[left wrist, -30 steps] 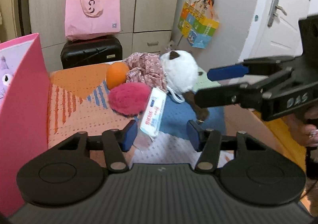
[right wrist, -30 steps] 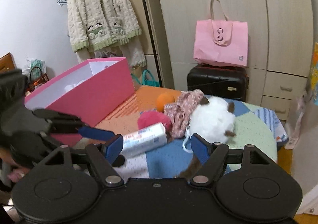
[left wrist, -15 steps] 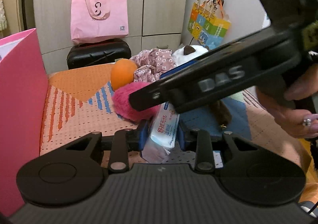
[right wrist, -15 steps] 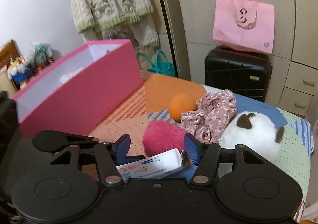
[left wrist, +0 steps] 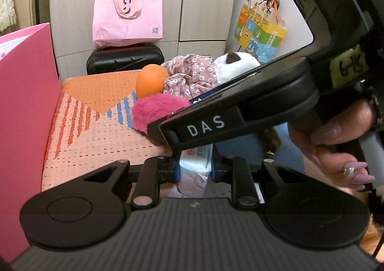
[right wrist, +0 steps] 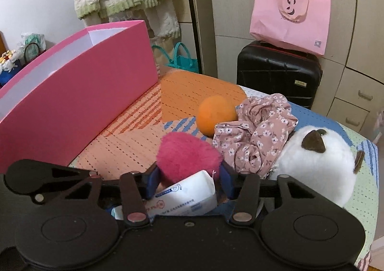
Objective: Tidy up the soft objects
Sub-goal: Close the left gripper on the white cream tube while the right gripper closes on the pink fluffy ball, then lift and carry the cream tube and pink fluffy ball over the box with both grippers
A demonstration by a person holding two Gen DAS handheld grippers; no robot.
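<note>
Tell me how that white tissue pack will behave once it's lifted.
The tissue pack is pinched at one end by the left gripper, and its soft wrapper looks dented there, so it probably sags or bends rather than staying stiff. It likely weighs little. The glossy film may slip if the grip loosens.

Both views are evenly lit by soft indoor light, with no hard shadows and colours that read clearly. In the left wrist view a pale patch of glare lies on the wall (left wrist: 288, 18) at upper right, and the right gripper's body (left wrist: 276, 93) looms close, large and dark. Under the pink pompom (right wrist: 188, 155) and the orange ball (right wrist: 217, 114) only faint soft shadows fall on the mat (right wrist: 134, 146). Fisheye distortion bends the wardrobe (right wrist: 240, 6) lines and curves the pink box (right wrist: 84, 93). The corners darken to black vignette. Focus is fairly sharp throughout, with no noticeable motion blur.
</note>
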